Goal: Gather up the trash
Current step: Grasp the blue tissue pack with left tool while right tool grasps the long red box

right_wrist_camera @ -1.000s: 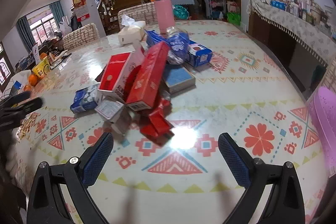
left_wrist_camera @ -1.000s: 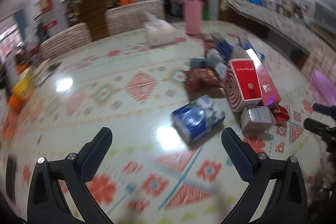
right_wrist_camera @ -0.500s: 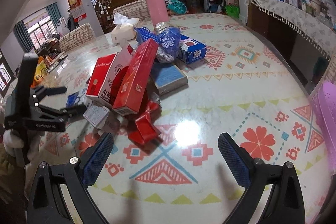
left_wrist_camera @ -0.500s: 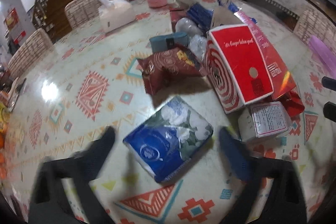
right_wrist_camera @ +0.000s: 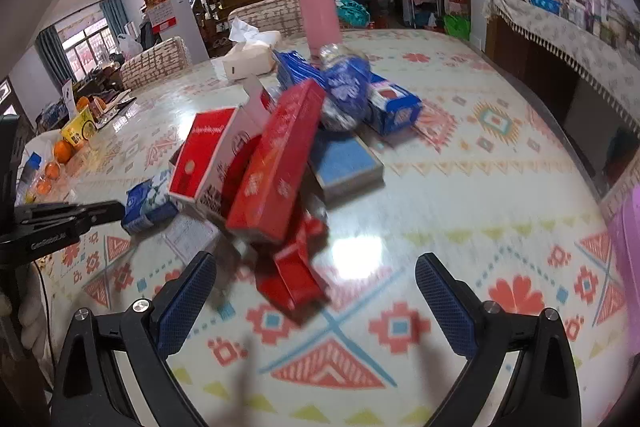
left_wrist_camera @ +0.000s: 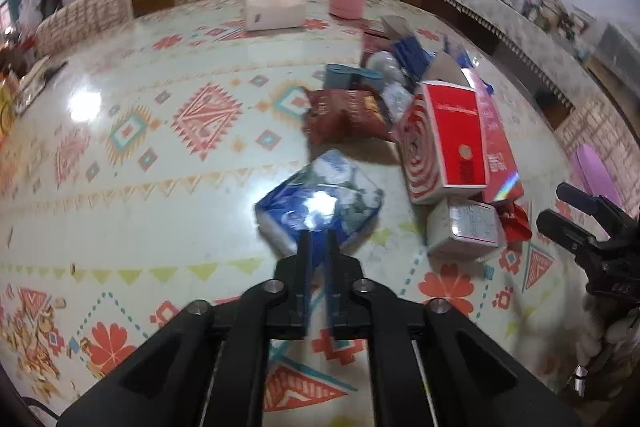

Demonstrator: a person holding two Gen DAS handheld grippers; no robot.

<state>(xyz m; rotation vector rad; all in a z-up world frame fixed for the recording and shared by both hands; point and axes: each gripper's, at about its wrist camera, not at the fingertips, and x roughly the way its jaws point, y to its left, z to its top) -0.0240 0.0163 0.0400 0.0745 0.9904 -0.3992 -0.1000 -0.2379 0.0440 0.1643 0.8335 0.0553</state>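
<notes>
The bench wore a glossy, smooth patterned cover that threw back white lamp glare. The blue pack at centre frame was shiny crinkled plastic film. The red box to its right looked like coated card with a slight sheen; the brown pouch above was glossy foil-like film. The left hand-held gripper was matt black plastic with silvery metal screws. In the right wrist view, the right hand-held gripper had rough, knurled blue pads.
</notes>
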